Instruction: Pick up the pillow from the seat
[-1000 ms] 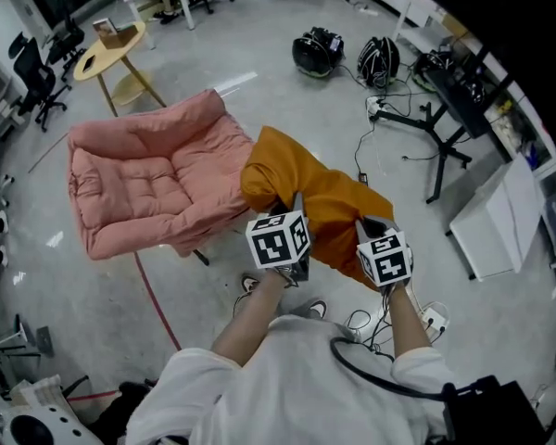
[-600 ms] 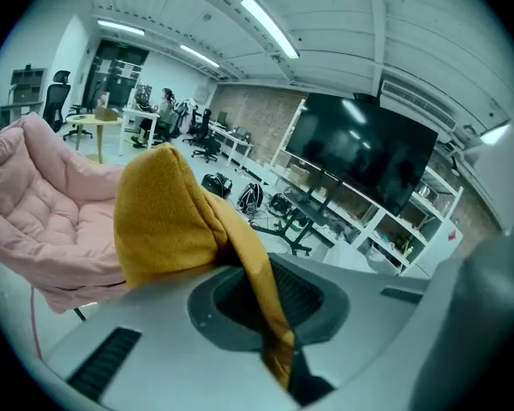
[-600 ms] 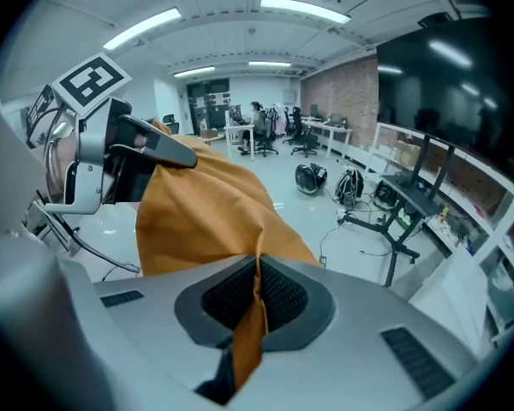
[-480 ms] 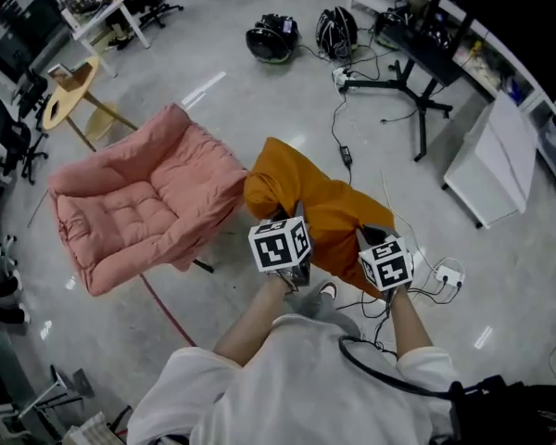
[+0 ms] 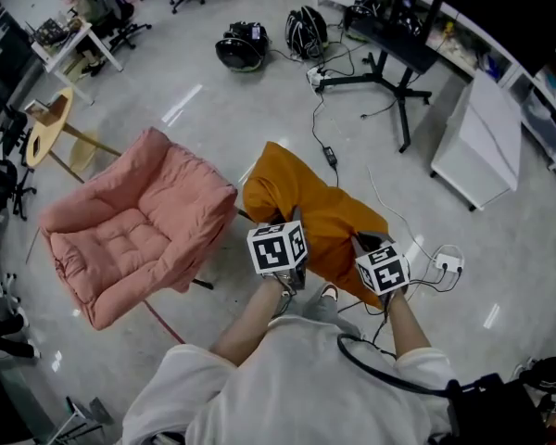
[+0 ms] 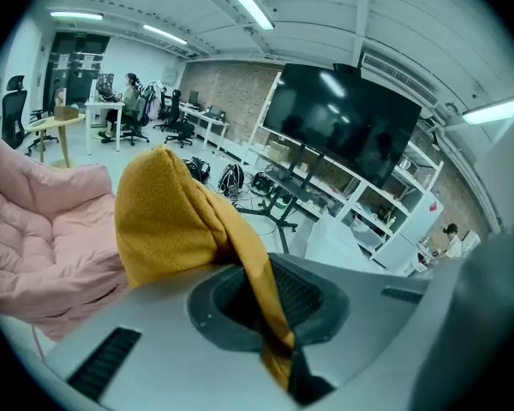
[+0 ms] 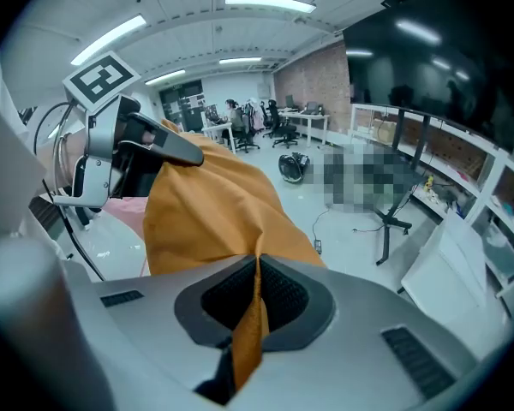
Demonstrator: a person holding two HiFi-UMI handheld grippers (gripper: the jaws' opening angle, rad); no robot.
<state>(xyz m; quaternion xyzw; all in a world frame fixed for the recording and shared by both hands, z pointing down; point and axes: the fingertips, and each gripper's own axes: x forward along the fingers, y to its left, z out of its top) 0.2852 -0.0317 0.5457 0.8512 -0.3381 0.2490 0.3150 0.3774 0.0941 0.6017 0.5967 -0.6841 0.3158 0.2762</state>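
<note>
An orange pillow (image 5: pixel 310 207) hangs in the air to the right of the pink padded seat (image 5: pixel 130 225), clear of it. My left gripper (image 5: pixel 289 235) is shut on the pillow's near left edge, and its fabric (image 6: pixel 240 264) runs down between the jaws. My right gripper (image 5: pixel 366 244) is shut on the near right edge, with a fold of the orange cloth (image 7: pixel 253 315) pinched between its pads. In the right gripper view the left gripper (image 7: pixel 167 148) shows at the upper left, clamped on the same pillow (image 7: pixel 210 212). The pink seat (image 6: pixel 43 229) lies below at the left.
A black monitor stand (image 5: pixel 389 72) with trailing cables, two dark bags (image 5: pixel 241 49) and a white cabinet (image 5: pixel 477 151) stand on the grey floor ahead. A round wooden side table (image 5: pixel 51 128) and office chairs are at the far left. A power strip (image 5: pixel 445 265) lies by my right hand.
The view has swung so the pink seat slides further left and away. Both grippers keep their hold on the orange pillow, which stays lifted in front of me.
</note>
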